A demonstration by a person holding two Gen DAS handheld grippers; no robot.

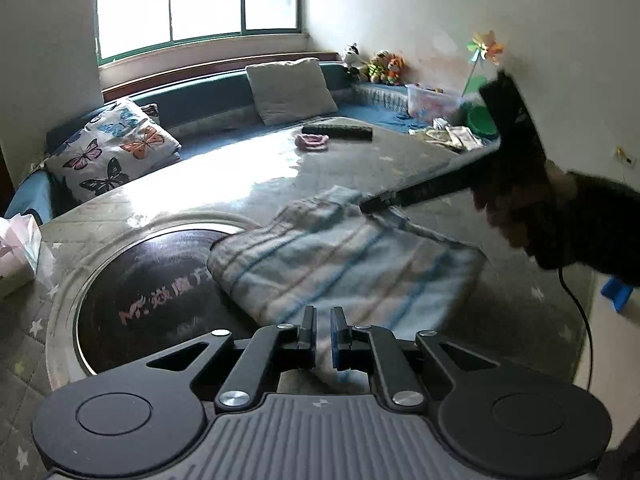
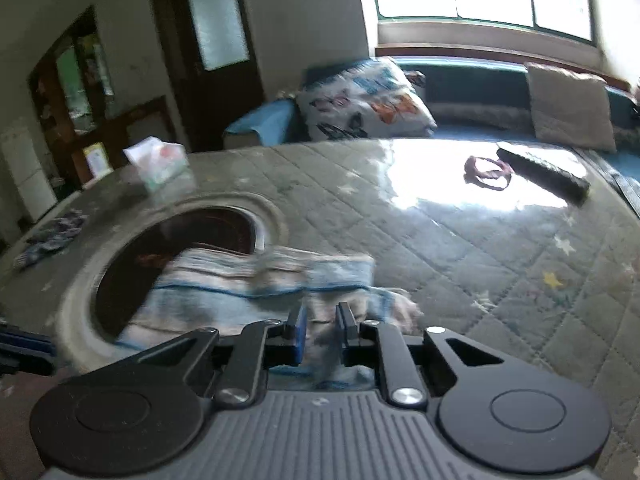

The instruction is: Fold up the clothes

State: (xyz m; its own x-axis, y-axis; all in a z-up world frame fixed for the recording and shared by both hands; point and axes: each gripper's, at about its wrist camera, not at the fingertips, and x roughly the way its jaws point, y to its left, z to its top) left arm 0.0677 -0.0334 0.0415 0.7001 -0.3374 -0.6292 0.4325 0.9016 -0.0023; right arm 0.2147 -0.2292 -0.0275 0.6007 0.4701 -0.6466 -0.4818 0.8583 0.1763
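A pale blue striped garment (image 1: 340, 268) lies on the round quilted table, partly over the dark round centre plate (image 1: 160, 280). My left gripper (image 1: 323, 334) hovers at its near edge, jaws a narrow gap apart with cloth between them. My right gripper (image 1: 370, 205) shows in the left wrist view at the garment's far edge, pinching a lifted fold. In the right wrist view the right gripper (image 2: 322, 328) has the blurred garment (image 2: 260, 284) between its fingers.
A black remote (image 1: 337, 131) and a pink hair tie (image 1: 312, 143) lie at the table's far side. A tissue box (image 2: 160, 164) stands near the left edge. A sofa with a butterfly pillow (image 1: 112, 148) runs behind the table. A dark cloth (image 2: 52, 236) lies at the far left.
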